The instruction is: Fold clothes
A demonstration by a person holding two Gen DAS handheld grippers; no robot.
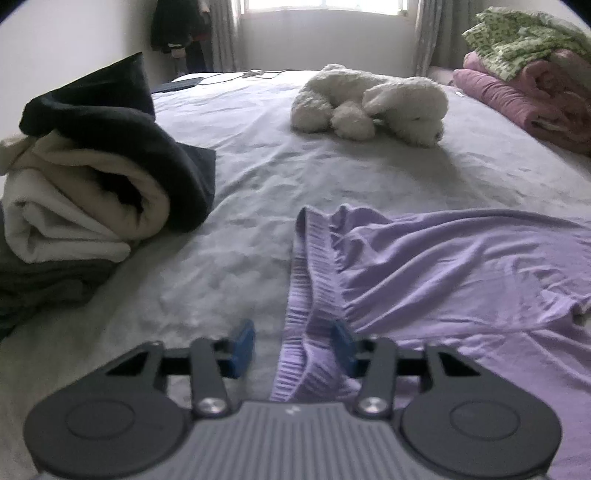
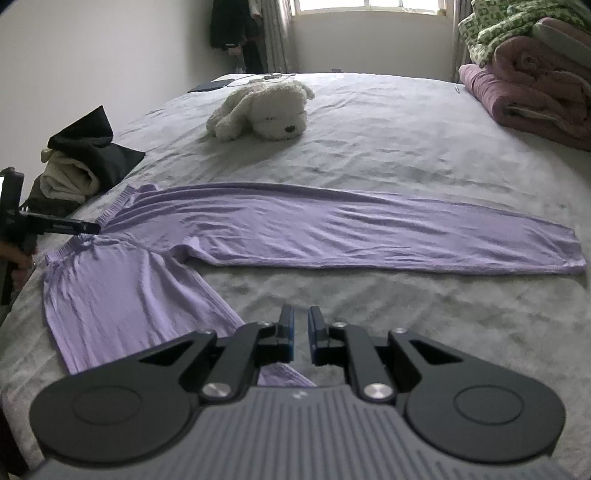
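Count of items, both wrist views.

Claws: two. Left claw [image 1: 293, 345] and right claw [image 2: 301, 334], each with two blue pads.

Lilac trousers [image 2: 295, 229]: one pair, two legs. One leg runs across the bed ahead of the right claw; the other lies toward that claw's left. Ribbed waistband [image 1: 310, 280]: one, between the left claw's pads.

Plush dog [image 2: 266, 110]: one, white, well ahead of both claws.

Clothes pile [image 1: 92, 177]: one, to the left of the left claw; at least three pieces show, dark, cream and grey.

Stacked quilts [image 2: 535, 88]: one stack, far right of the right claw; pink rolls below, one green patterned piece on top.

Bed [image 2: 406, 155]: one. Window [image 2: 369, 5]: one.
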